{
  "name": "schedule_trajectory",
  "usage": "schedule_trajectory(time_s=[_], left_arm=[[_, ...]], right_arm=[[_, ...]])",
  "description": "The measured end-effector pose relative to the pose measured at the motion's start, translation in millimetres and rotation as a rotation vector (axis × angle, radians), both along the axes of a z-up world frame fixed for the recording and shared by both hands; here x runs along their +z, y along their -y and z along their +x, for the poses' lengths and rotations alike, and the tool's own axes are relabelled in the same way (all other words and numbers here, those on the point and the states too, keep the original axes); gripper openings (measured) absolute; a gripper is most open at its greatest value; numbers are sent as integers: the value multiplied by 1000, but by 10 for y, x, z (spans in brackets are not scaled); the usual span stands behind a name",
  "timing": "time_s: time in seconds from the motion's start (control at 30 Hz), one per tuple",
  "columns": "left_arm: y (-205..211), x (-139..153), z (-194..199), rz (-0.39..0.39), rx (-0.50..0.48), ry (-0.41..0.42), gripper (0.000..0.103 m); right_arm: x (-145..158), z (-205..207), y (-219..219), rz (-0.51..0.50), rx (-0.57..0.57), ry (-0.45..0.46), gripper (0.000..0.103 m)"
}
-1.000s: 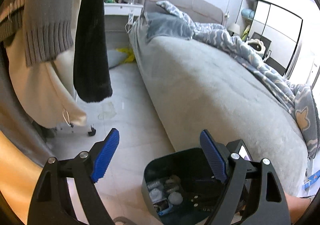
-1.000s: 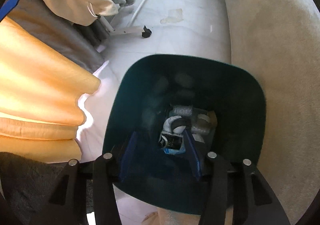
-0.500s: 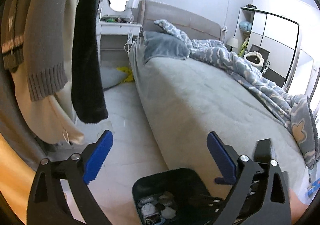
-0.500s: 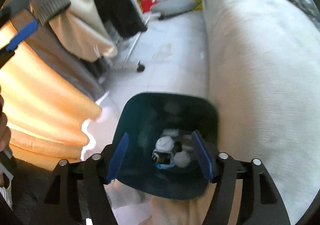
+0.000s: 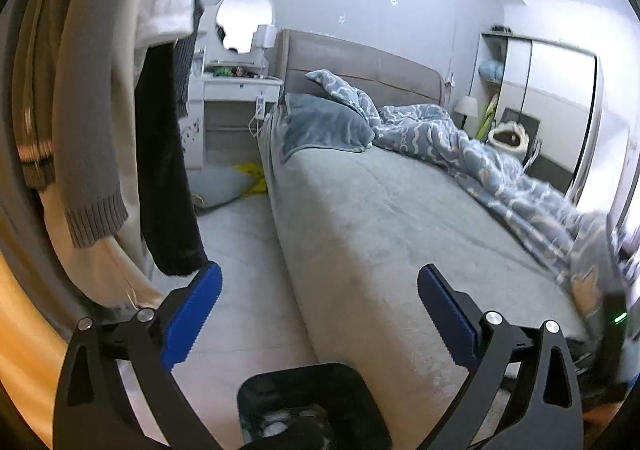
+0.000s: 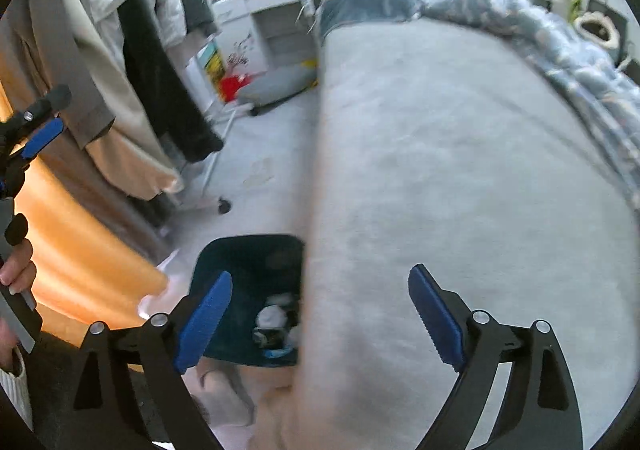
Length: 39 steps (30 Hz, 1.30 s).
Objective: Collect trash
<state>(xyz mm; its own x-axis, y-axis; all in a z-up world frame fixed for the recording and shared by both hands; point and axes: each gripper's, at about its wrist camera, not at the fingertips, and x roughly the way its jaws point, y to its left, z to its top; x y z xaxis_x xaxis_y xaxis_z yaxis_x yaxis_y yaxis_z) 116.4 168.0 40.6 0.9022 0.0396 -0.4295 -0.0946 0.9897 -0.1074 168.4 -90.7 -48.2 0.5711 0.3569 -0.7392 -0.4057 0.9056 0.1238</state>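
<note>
Right wrist view: right tongs [image 6: 320, 302] just spread wide, empty, above dark bin [image 6: 248, 262] holding trash [image 6: 276, 316] beside bed [image 6: 460, 170]. Left tongs [image 5: 319, 300] equally wide, empty. Drop apparently done; next, probably hunting floor [image 6: 272, 138] for more litter.

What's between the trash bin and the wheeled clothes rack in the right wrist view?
Only bare pale floor: the trash bin sits against the bed, and nothing lies between it and the clothes rack, seen in the right wrist view.
</note>
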Motion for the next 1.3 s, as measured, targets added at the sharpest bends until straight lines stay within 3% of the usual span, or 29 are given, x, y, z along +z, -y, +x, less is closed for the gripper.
schedule_trajectory(time_s=[0.1, 0.37, 0.57, 0.8, 1.07, 1.3], left_arm=[[259, -7, -39, 71, -18, -2, 100], [660, -17, -249, 84, -44, -58, 100], [842, -6, -576, 75, -56, -12, 100], [1035, -99, -756, 28, -69, 13, 100], [1138, -215, -813, 62, -48, 5, 100], [1249, -242, -847, 118, -48, 14, 100]], right_arm=[[266, -134, 288, 8, -58, 98, 98], [753, -641, 1074, -3, -160, 358, 100], [865, -1047, 1528, -18, -143, 503, 100], [824, -1212, 1862, 6, -153, 525, 100], [773, -1280, 2167, 133, -159, 487, 100], [777, -1312, 2094, 123, -109, 483, 100]])
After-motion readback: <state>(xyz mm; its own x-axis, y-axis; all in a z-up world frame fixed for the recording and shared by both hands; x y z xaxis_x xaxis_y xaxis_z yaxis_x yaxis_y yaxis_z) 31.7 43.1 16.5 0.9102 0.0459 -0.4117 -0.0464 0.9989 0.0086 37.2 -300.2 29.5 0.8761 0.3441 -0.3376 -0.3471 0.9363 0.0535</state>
